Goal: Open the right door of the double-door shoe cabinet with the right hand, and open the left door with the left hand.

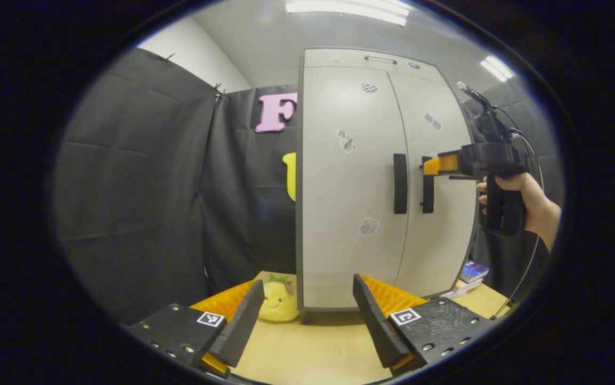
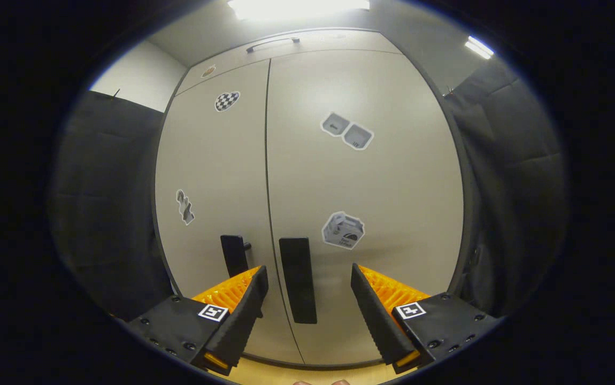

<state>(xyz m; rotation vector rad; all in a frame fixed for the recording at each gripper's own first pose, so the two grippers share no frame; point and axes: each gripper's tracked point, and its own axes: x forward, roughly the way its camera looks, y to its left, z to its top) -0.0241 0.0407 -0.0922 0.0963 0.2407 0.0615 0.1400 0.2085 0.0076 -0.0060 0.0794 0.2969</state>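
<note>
The double-door shoe cabinet (image 1: 361, 182) stands on a wooden tabletop (image 1: 313, 347) against the booth's black cloth wall, and both of its doors are closed. Each of the 2 doors carries a black vertical handle beside the centre seam: the left door handle (image 1: 400, 183) and the right door handle (image 1: 428, 187).

In the left gripper view, the left gripper (image 1: 307, 310) hangs well back from the cabinet, low in front of the left door (image 1: 350, 176), its fingers spread wide and holding nothing. A yellow plush toy (image 1: 278, 300) sits on the tabletop at the cabinet's lower left corner, and some books (image 1: 470, 272) lie at its right side.

The right gripper (image 1: 429, 166), held by a hand (image 1: 527, 198), is up at the right door handle. In the right gripper view its fingers (image 2: 377, 305) stand apart, unclenched, on either side of that handle (image 2: 298, 279) on the right door (image 2: 366, 176), without pressing it.
</note>
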